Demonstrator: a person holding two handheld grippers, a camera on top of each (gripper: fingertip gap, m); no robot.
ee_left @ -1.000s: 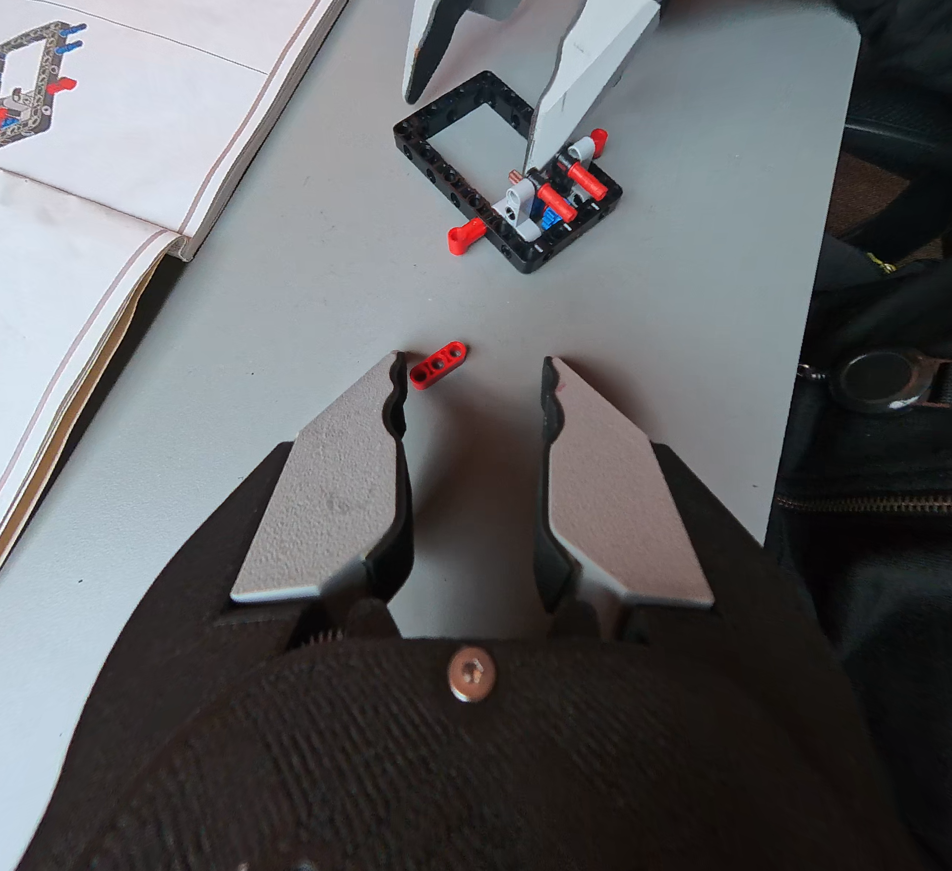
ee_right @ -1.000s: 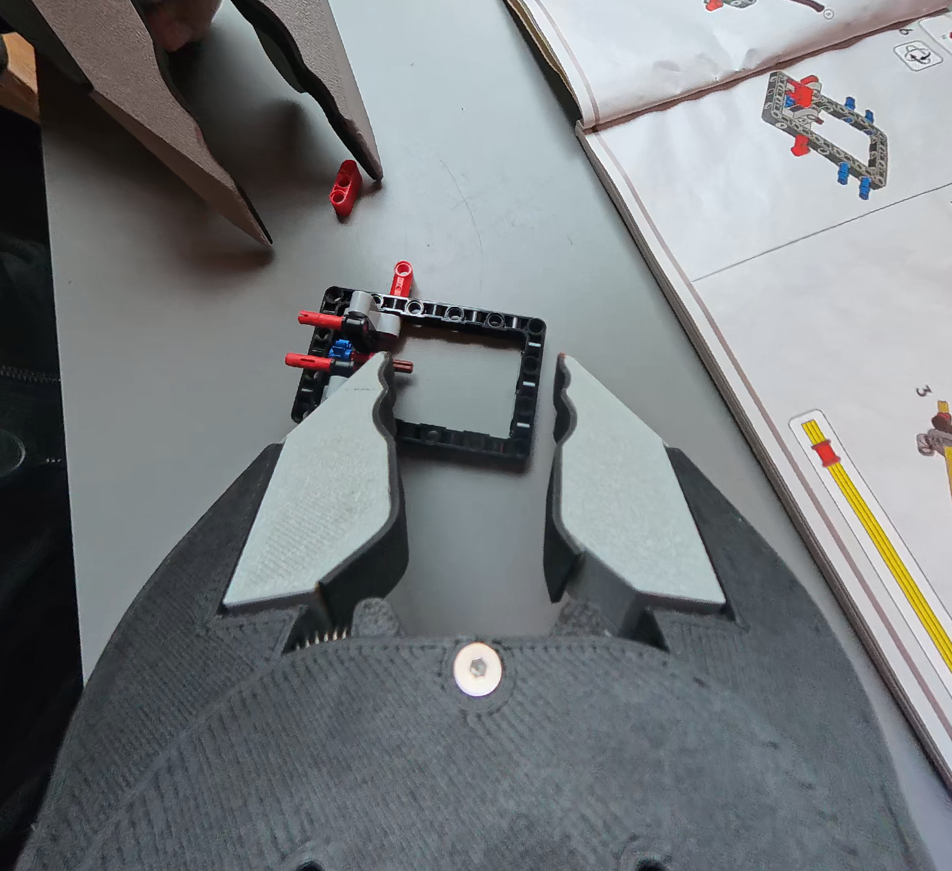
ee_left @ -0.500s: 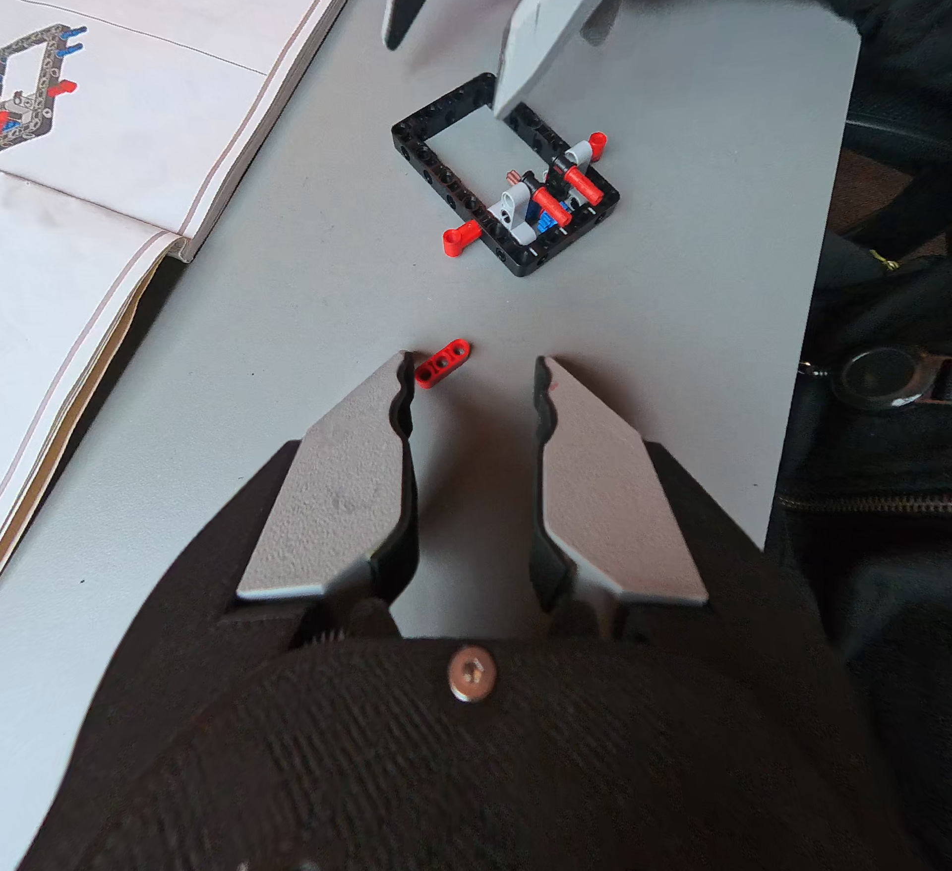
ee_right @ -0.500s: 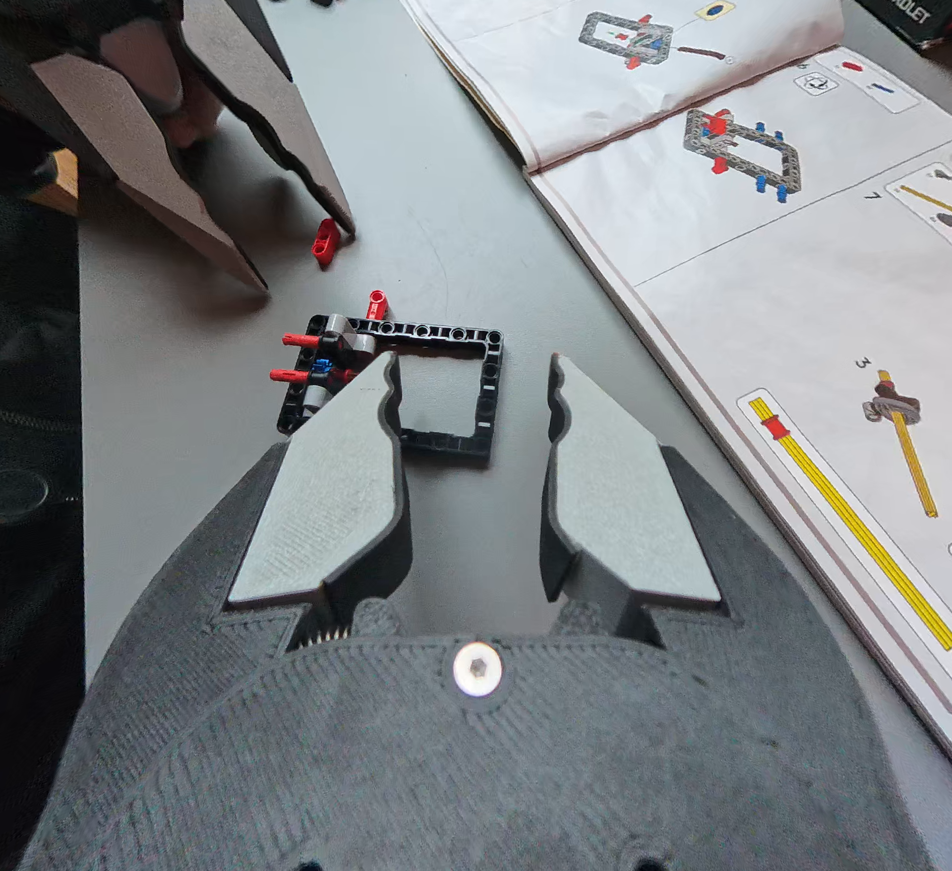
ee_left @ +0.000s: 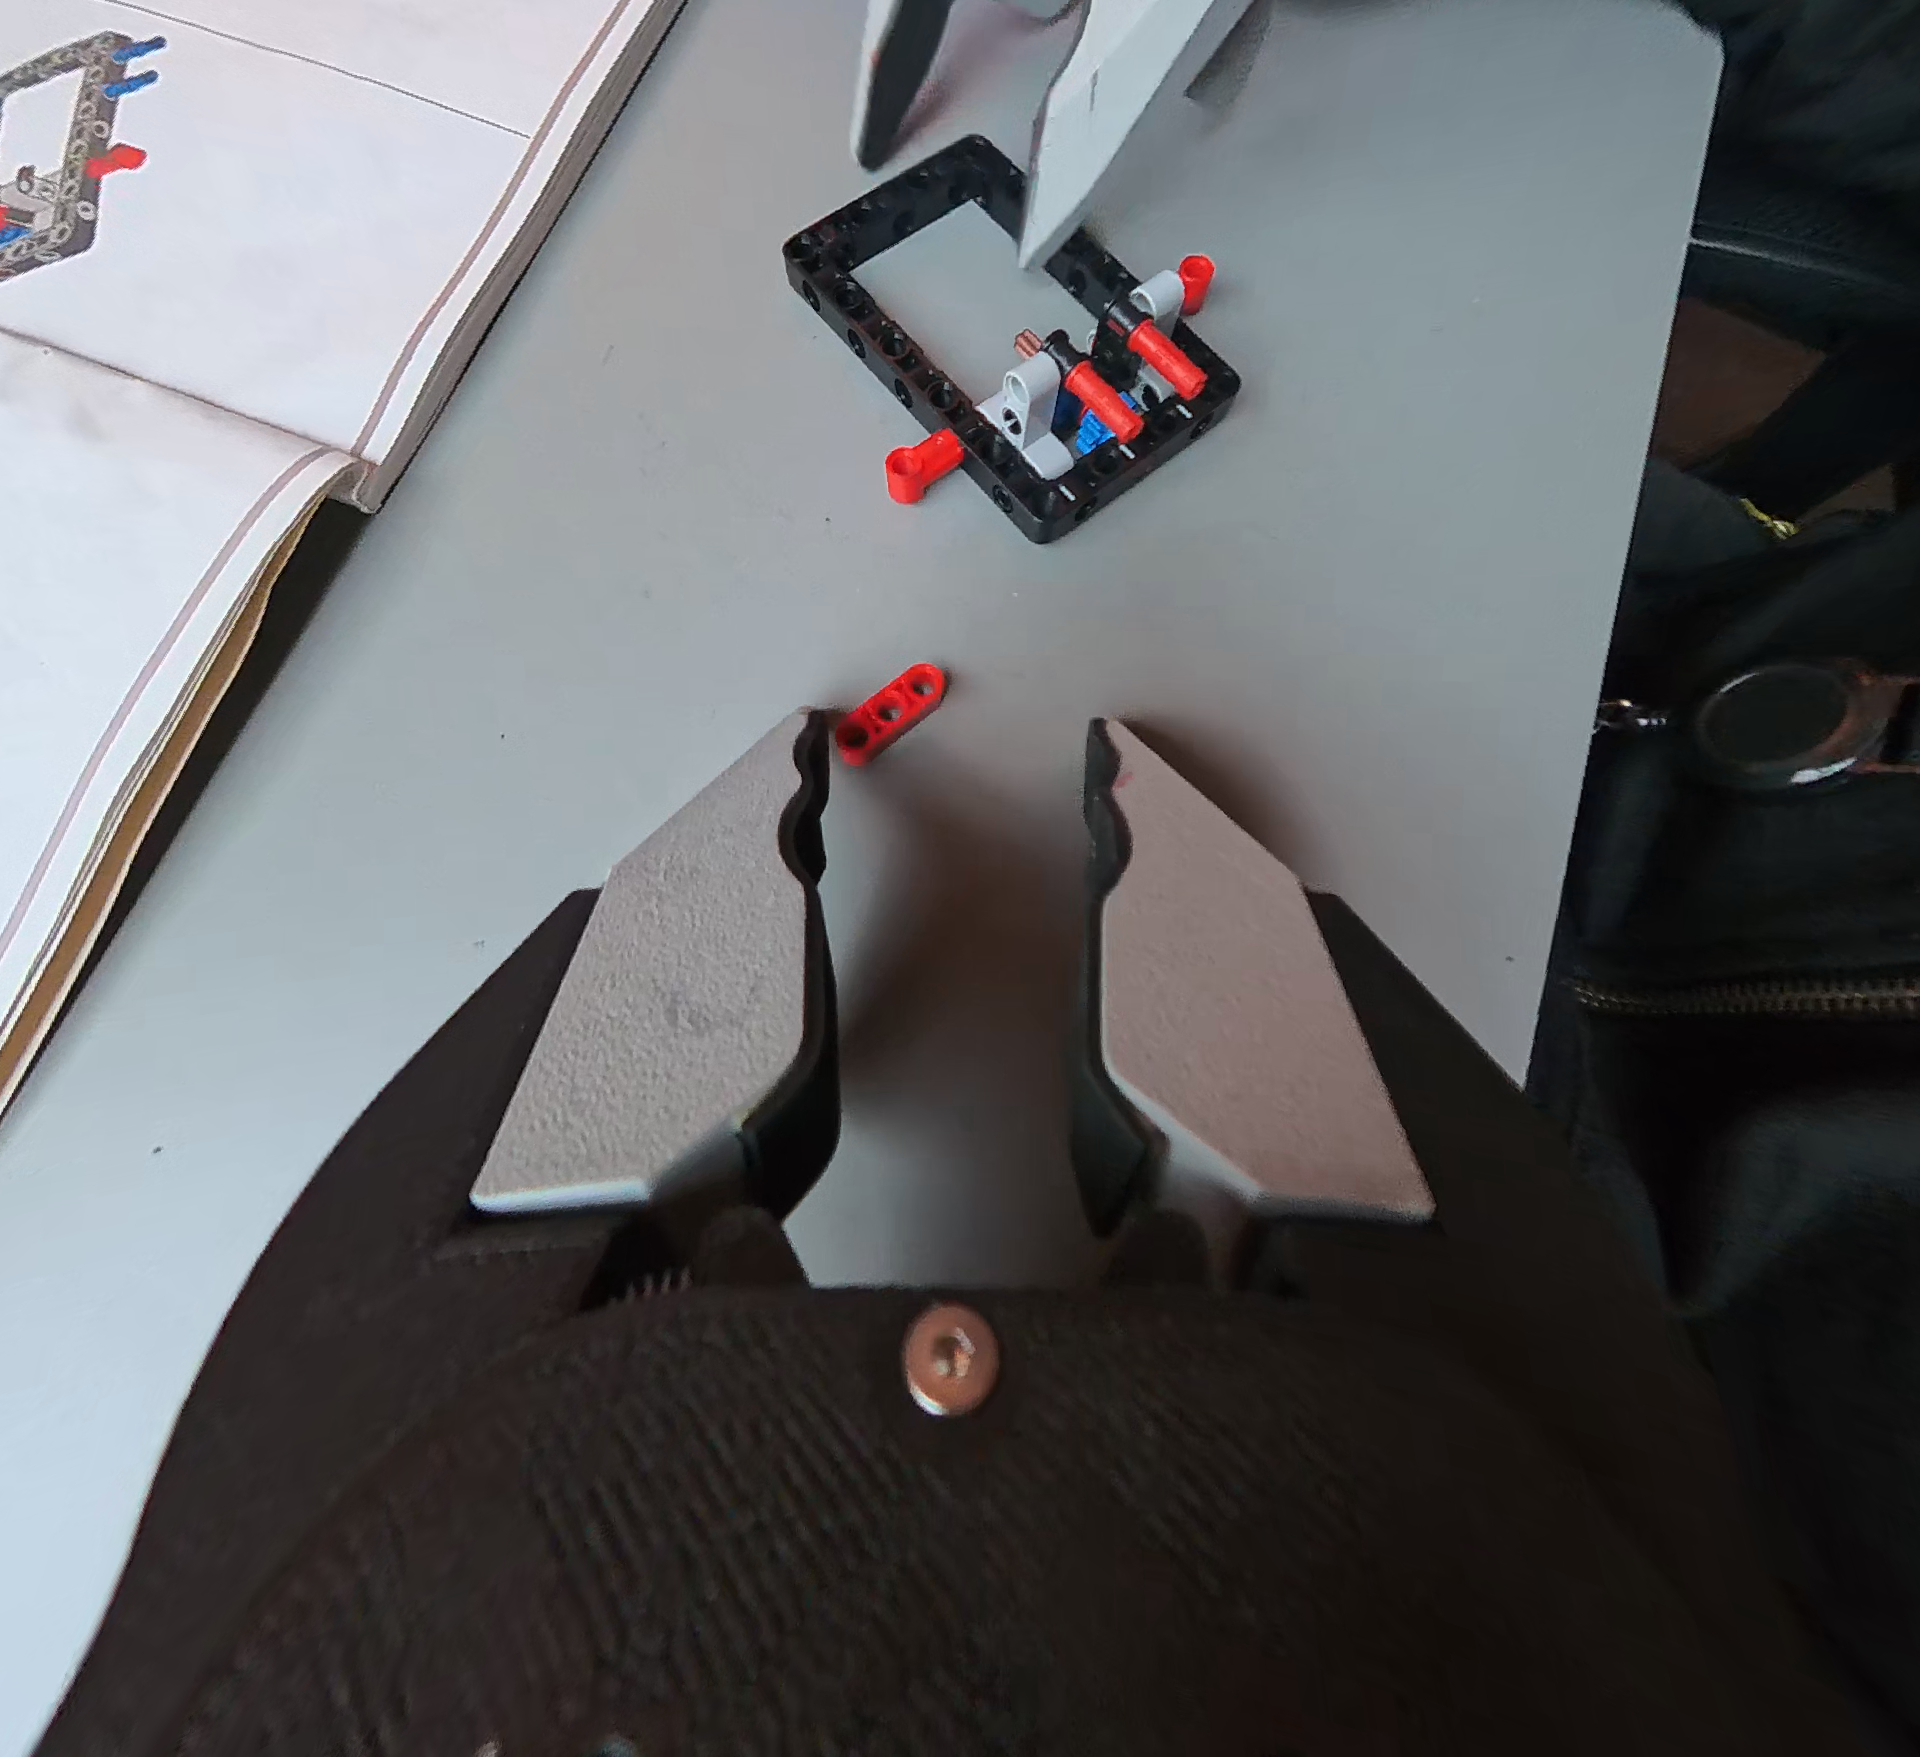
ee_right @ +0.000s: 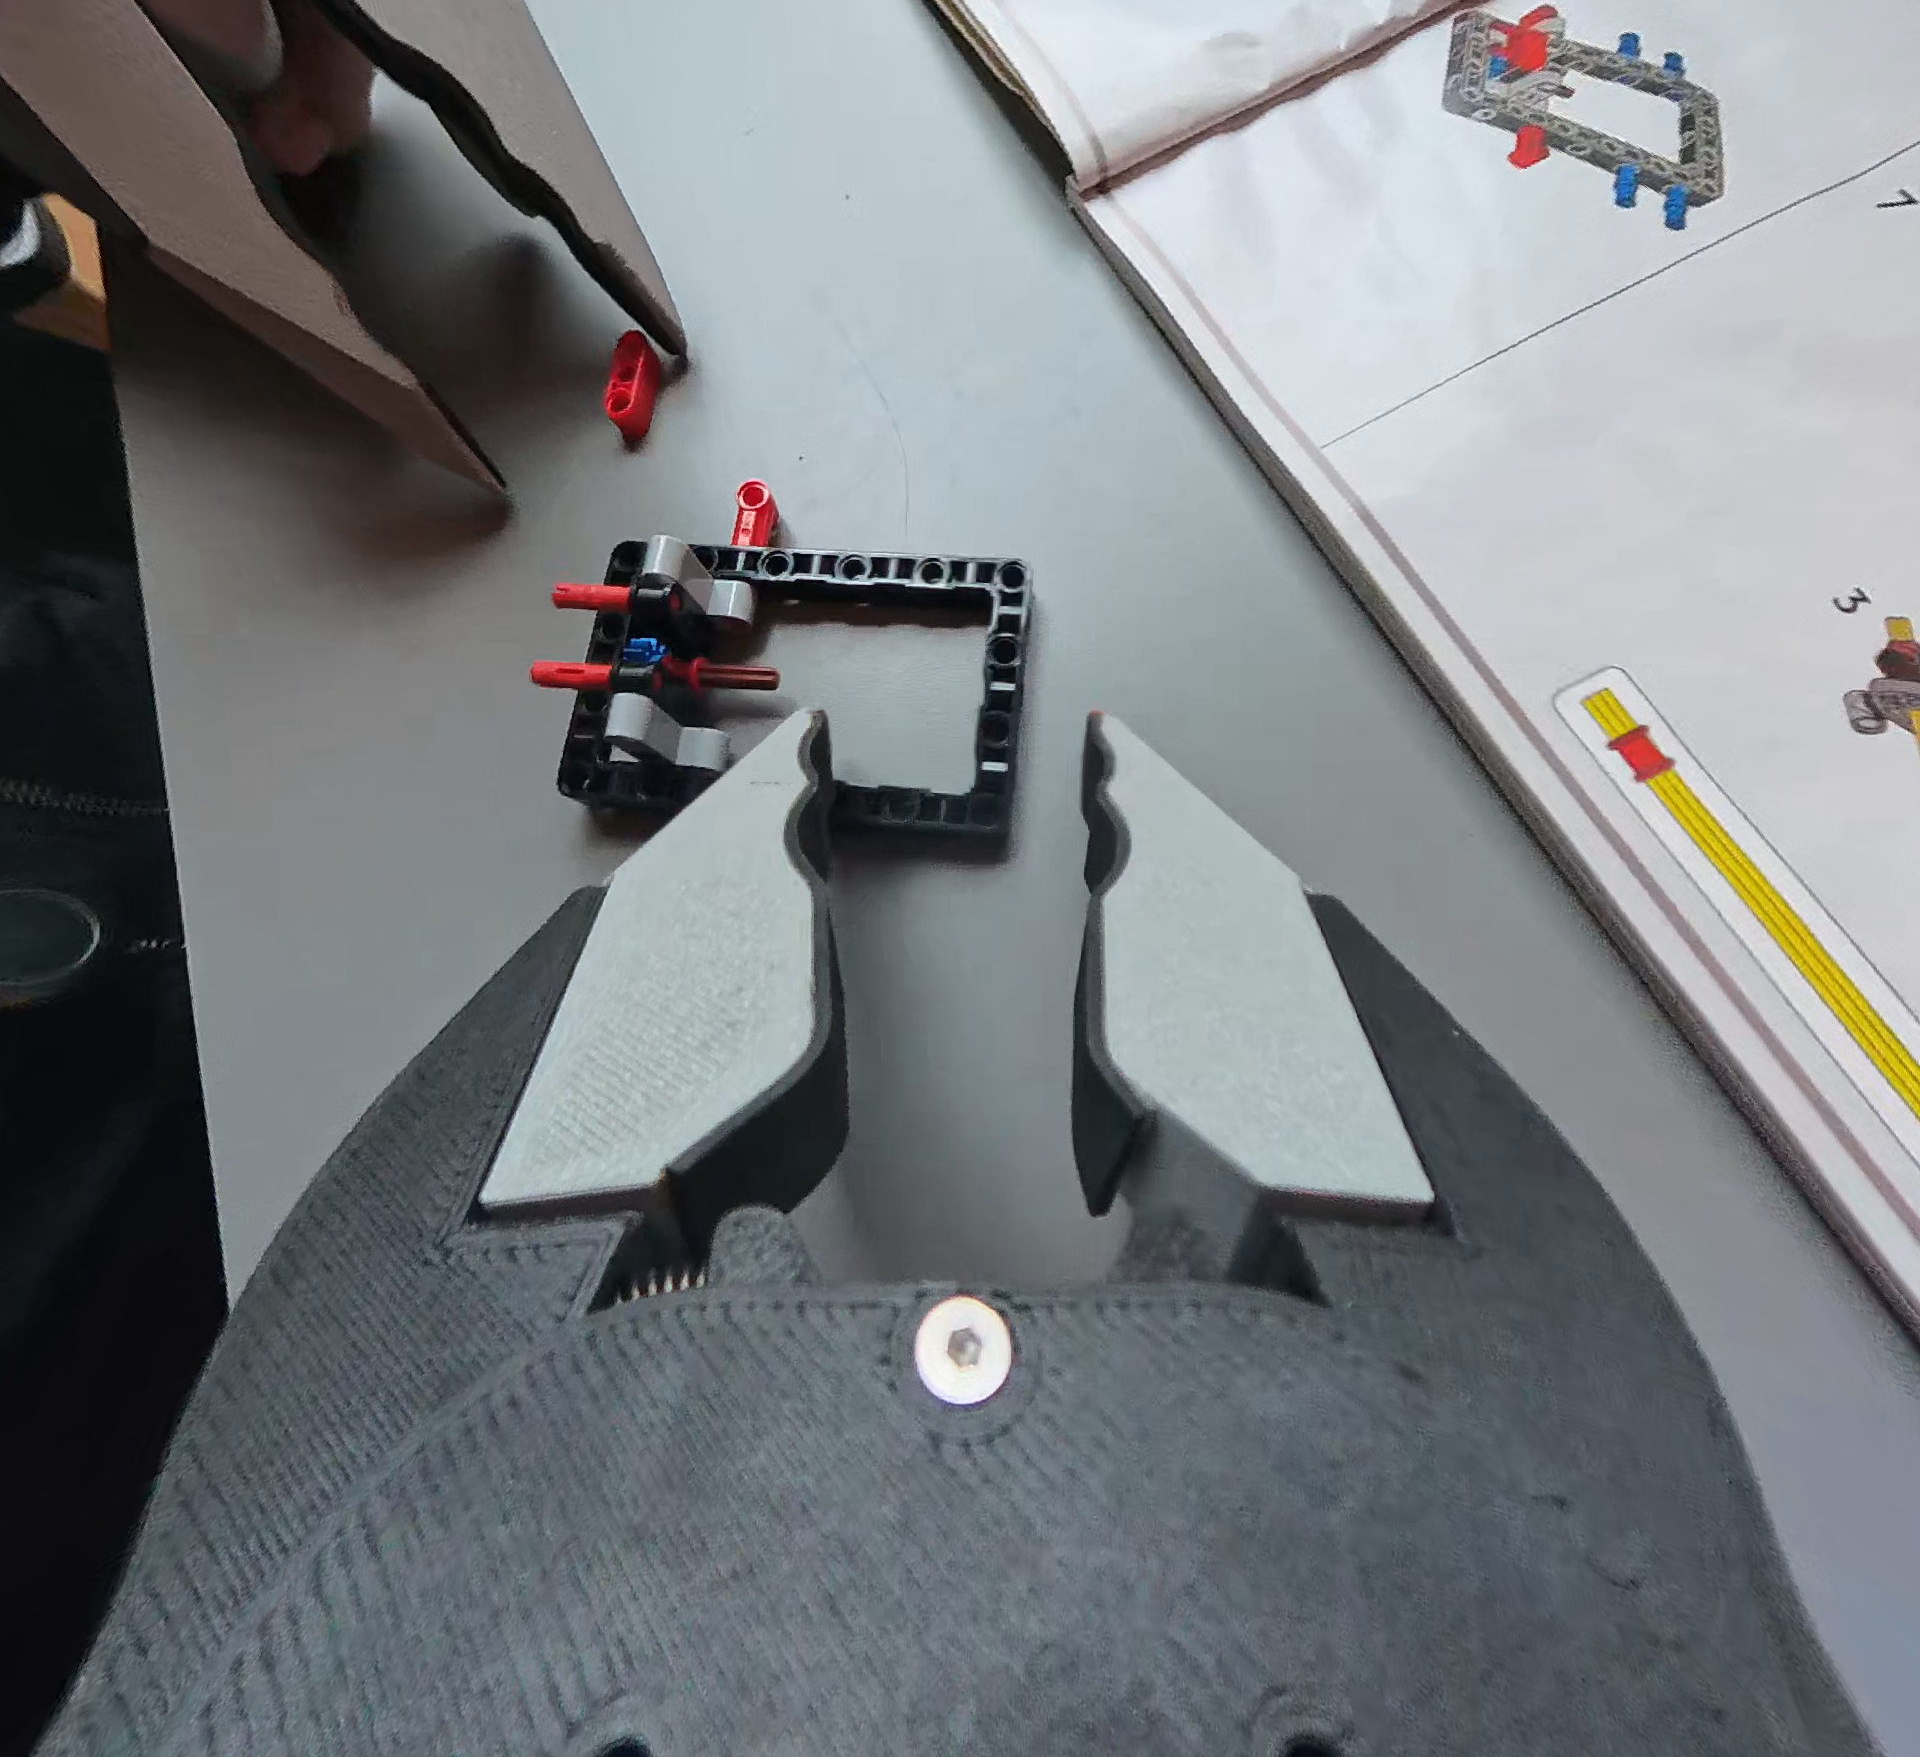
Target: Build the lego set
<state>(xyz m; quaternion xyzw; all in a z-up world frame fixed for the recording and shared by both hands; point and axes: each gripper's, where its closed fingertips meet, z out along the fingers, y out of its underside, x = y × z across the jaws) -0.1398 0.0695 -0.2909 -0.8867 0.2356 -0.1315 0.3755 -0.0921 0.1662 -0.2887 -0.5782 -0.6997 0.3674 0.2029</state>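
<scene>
Readying to collect the small red three-hole plastic beam point(ee_left: 890, 713) lying just beside the empty, spread left gripper point(ee_left: 956, 739), needing centring and closing, with the likewise empty, spread right gripper point(ee_right: 954, 739) poised over the black rectangular pegged frame point(ee_right: 1003, 668).

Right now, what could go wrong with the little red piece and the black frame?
1. The small red beam lies loose by one fingertip of the open left gripper; closing off-centre could flick it away.
2. The open right gripper hovers over the black frame, which rests free on the table; a bump might slide it or knock its red pins.
</scene>
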